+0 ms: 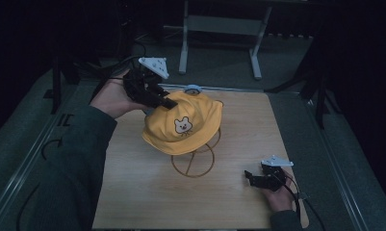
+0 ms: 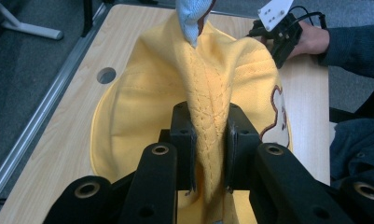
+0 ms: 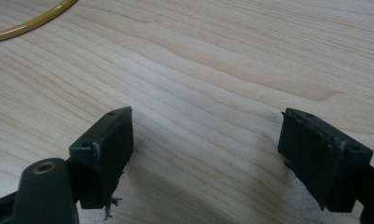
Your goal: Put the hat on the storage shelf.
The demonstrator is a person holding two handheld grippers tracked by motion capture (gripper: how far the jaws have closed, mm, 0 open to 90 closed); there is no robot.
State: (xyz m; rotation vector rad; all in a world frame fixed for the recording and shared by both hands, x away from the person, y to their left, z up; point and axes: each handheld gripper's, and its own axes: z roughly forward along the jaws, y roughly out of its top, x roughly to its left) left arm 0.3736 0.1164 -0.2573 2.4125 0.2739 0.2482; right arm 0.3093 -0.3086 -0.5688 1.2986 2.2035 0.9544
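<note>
Nearest the camera, the right gripper (image 1: 256, 177) is rested on the wooden table (image 1: 142, 202), jaws spread and empty, kept clear of the wire hat stand (image 1: 193, 162). Beyond the stand's base ring, the yellow bear cap (image 1: 181, 126) is draped over it, a crown fold pinched by the left gripper (image 1: 165, 102), probably for lifting or adjusting.

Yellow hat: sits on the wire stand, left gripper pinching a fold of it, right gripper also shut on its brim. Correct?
Not quite. The right gripper is not on the yellow hat: the right gripper view shows its jaws wide open with nothing between them, over the bare table. The rest holds: the hat sits over the wire stand, and the left gripper pinches a fold of it.
</note>
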